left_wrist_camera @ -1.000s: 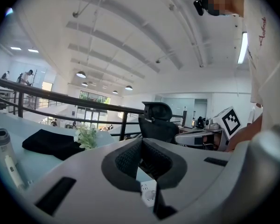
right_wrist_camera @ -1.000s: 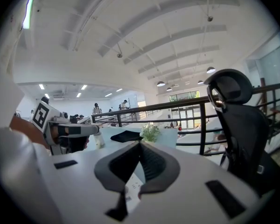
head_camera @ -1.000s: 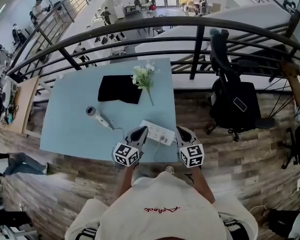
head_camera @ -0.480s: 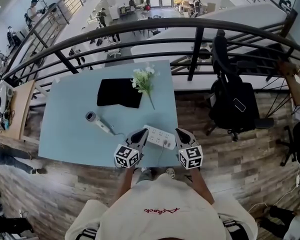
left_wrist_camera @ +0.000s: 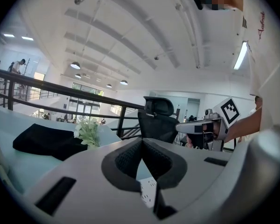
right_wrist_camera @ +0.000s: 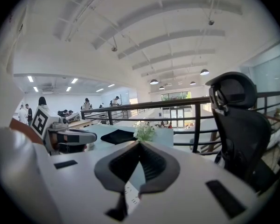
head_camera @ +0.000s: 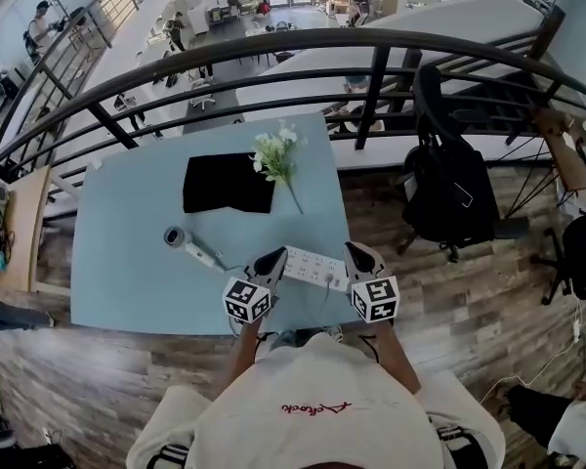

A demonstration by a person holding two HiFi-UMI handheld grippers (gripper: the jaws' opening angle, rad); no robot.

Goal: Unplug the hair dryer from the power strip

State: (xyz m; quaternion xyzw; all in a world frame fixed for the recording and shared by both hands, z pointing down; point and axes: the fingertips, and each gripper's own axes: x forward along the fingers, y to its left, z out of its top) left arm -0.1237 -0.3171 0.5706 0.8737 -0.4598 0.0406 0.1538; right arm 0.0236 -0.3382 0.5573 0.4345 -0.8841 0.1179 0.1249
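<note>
Holding your left tongs (head_camera: 272, 257) and right tongs (head_camera: 357, 252) closed and empty, you have one at each end of the power strip (head_camera: 315, 269) by the front edge of the tabletop (head_camera: 127, 283).

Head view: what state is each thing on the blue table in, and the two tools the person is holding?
Left gripper: jaws shut, nothing between them.
Right gripper: jaws shut, nothing between them.
Power strip: lying flat between both grippers, not held.
Hair dryer: lying on its side, not held; plug not visible.
Black cloth: folded, lying flat.
Flowers: lying down, partly on the cloth.
</note>
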